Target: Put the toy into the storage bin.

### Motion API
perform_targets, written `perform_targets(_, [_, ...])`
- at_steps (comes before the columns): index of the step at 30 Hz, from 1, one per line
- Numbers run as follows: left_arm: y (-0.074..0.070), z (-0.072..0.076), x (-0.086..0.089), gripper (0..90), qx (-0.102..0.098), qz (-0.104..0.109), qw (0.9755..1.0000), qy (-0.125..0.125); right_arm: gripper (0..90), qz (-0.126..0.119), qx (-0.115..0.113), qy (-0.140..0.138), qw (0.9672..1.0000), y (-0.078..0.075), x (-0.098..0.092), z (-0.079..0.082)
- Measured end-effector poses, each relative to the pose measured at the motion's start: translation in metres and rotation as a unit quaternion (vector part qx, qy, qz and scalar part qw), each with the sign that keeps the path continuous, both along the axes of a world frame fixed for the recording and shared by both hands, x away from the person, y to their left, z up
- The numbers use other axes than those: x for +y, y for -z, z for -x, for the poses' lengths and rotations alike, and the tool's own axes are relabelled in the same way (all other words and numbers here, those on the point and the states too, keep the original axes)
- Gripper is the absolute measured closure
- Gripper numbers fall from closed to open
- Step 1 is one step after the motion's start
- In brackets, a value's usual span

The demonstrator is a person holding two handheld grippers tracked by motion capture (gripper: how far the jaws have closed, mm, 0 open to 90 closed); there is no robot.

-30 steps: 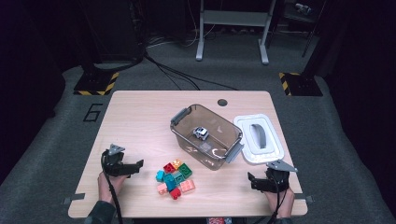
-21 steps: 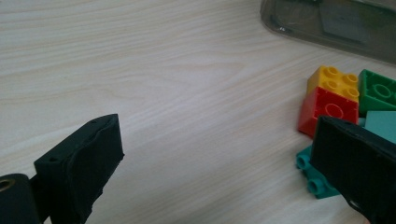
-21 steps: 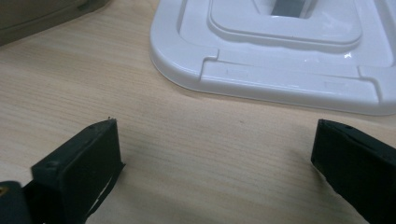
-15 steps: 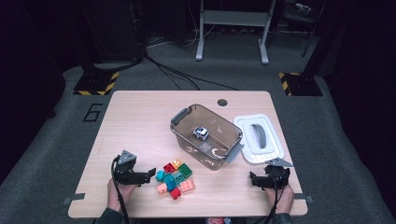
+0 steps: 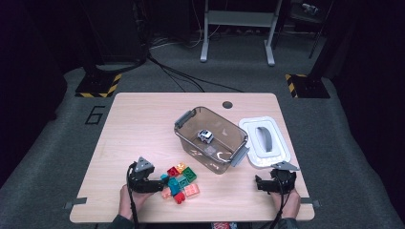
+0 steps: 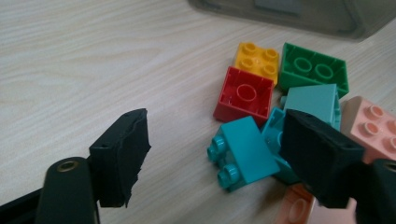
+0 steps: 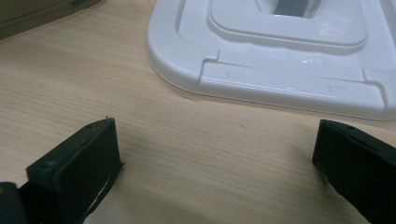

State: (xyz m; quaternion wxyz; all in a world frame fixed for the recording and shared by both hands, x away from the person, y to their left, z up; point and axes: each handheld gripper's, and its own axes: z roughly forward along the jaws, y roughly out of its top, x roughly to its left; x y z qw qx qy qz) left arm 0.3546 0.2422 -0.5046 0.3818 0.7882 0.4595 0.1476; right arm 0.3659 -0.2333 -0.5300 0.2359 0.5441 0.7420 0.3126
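My left tongs (image 6: 210,154) have just been closing in around a teal brick (image 6: 243,151), but the pads aren't pressing on it yet. It lies tipped at the near edge of the brick pile (image 5: 180,181) on the worktop (image 5: 143,124), just in front of the clear bin (image 5: 212,140). My right tongs (image 7: 215,163) are spread wide, holding nothing, hovering near the white lid (image 7: 280,60).
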Motion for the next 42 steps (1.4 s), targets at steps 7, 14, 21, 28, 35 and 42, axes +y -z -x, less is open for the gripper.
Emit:
perform_targets(7, [0.005, 0.001, 0.007, 51.4, 0.006, 0.002, 1.0, -0.001, 0.3, 0.0, -0.001, 0.0, 1.0, 0.0, 0.0, 0.0])
perform_targets(14, [0.011, 0.003, 0.009, 67.8, -0.011, -0.006, 0.9999, -0.002, 0.0, -0.003, 0.004, 0.0, 1.0, 0.0, 0.0, 0.0])
perform_targets(21, [0.009, -0.001, 0.019, 68.1, -0.006, -0.006, 1.0, -0.004, 0.0, -0.007, 0.004, -0.003, 1.0, 0.0, -0.003, 0.0])
perform_targets(28, [0.006, -0.006, 0.023, 68.1, -0.005, -0.002, 1.0, 0.0, 0.0, -0.004, 0.004, -0.02, 0.9998, 0.0, -0.007, 0.0])
perform_targets(35, [-0.006, -0.018, 0.03, 68.1, -0.004, 0.001, 1.0, -0.007, 0.0, -0.003, 0.005, -0.06, 0.9982, 0.0, -0.012, -0.005])
perform_targets(42, [-0.019, -0.033, 0.028, 68.2, -0.011, 0.008, 0.9998, -0.013, 0.0, -0.003, 0.004, -0.077, 0.997, 0.0, -0.018, -0.005])
